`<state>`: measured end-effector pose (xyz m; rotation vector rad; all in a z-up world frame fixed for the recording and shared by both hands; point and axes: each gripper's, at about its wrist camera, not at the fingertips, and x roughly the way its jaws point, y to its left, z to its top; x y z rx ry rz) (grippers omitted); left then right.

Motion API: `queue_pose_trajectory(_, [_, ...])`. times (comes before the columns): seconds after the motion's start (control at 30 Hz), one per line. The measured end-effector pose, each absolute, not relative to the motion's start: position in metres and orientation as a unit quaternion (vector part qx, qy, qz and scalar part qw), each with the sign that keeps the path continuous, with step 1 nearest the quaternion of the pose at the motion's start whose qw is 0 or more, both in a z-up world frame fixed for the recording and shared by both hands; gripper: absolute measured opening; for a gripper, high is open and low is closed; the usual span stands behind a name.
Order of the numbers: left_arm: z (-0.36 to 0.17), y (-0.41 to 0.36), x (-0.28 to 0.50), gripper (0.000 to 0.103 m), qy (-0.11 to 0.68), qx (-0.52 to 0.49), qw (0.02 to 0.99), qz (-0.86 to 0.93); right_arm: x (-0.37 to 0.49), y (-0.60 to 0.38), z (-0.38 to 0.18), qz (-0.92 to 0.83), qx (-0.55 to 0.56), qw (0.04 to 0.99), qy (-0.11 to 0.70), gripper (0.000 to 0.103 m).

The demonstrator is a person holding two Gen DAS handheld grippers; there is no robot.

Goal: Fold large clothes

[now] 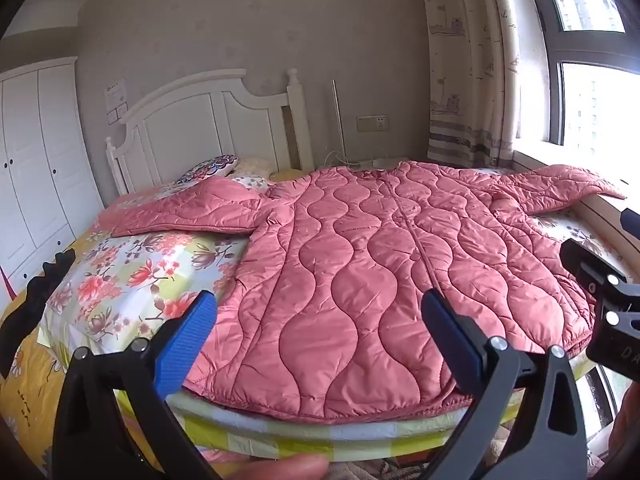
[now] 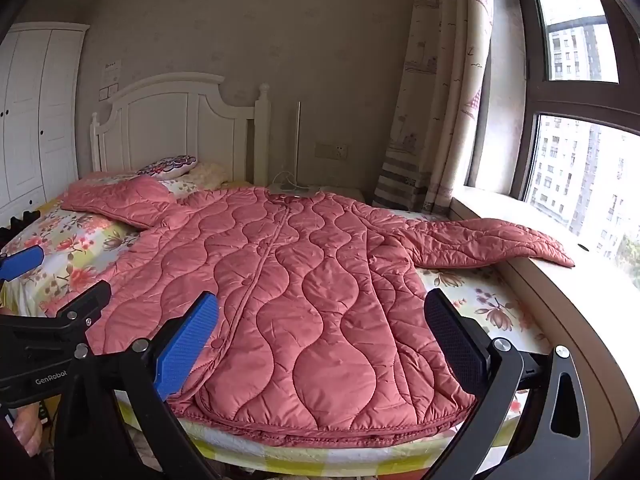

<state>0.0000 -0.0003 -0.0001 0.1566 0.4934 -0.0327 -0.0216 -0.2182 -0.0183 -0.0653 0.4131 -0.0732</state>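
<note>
Pink quilted fabric fills most of what I see: a long padded coat lies spread flat, front side up, across the bed, its closed front placket running from the far collar toward the near hem. Its hem reaches the near edge of the mattress, just beyond my two tools. One sleeve stretches out to the left over the floral bedcover, and the other sleeve reaches right, with its cuff resting on the windowsill.

My left gripper hovers over the near hem of the coat, its jaws spread wide with nothing between them and no contact with the cloth that I can make out. My right gripper hangs likewise above the hem, a little farther right, jaws spread wide and empty. In the left wrist view, the black body of the right tool shows at the right edge; in the right wrist view, the left tool's frame and a blue pad show at the left edge.

At the far end stands a white headboard with pillows in front of it. A white wardrobe is at far left, and a patterned curtain hangs beside the window on the right.
</note>
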Motion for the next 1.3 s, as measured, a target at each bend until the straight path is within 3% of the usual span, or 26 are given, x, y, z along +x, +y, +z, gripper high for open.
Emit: queue_pose_trajectory(1.3, [-0.011,0.005,0.002,0.101,0.255,0.078,0.964,-0.018,-0.011,-0.227,-0.031,-0.036,0.001,0.969,0.244,0.099])
